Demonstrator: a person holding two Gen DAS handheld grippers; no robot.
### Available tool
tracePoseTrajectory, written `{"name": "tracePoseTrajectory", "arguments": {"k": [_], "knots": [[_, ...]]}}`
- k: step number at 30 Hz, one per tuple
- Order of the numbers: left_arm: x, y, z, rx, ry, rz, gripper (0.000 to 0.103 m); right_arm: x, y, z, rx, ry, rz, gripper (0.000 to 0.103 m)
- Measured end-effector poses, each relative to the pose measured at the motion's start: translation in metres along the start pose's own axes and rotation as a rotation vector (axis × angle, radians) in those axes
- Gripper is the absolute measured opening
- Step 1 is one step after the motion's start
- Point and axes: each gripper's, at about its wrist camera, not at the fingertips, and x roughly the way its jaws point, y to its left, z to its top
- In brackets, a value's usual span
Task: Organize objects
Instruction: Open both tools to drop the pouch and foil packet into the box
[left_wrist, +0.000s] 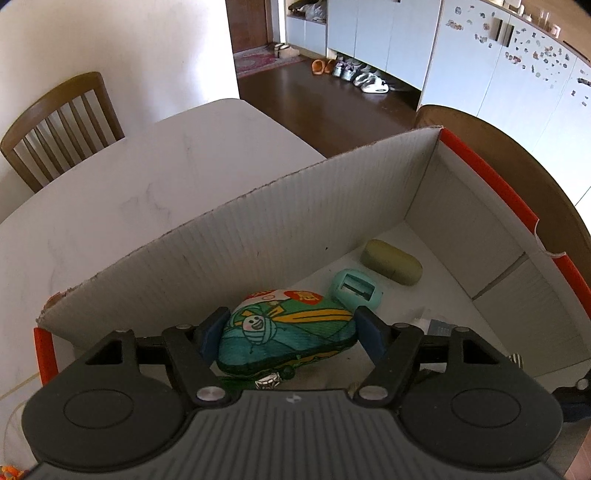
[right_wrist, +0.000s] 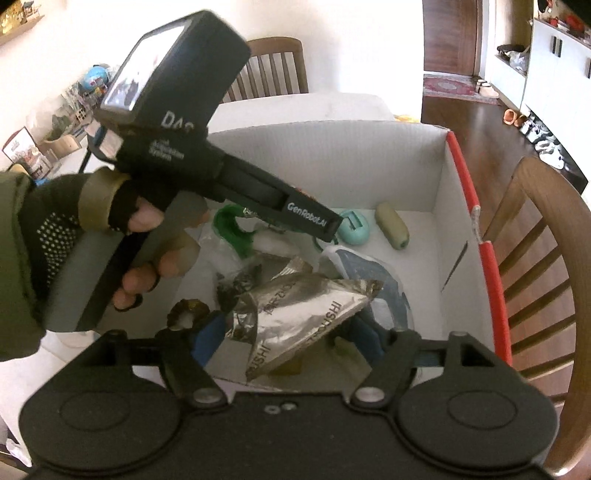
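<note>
Left claw (left_wrist: 290, 338) grasps green pouch (left_wrist: 288, 328) in box (left_wrist: 258, 236); right claw (right_wrist: 286, 339) released over foil packet (right_wrist: 295, 314).

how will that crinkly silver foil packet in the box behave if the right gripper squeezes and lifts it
The silver foil packet looks creased and flattened, so it will probably crumple rather than hold its shape. Its shiny film may slip between the fingers of the right gripper. It looks nearly empty, so likely light. It lies on other loose wrappers, which might shift.
</note>
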Motion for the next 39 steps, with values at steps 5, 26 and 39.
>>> {"name": "tracePoseTrajectory", "arguments": {"k": [5, 26, 39], "knots": [[-0.002, 0.002, 0.0, -0.013, 0.004, -0.01, 0.076, -0.009, -0.01, 0.002, 0.016, -0.019, 0.009, 0.075], [-0.069, 0.016, -0.018, -0.078, -0.116, -0.032, 0.08, -0.056, -0.016, -0.006, 0.037, -0.145, 0.029, 0.08], [-0.148, 0.032, -0.054, -0.14, -0.268, -0.071, 0.08, -0.078, 0.0, -0.01, 0.007, -0.187, 0.03, 0.082]]}}
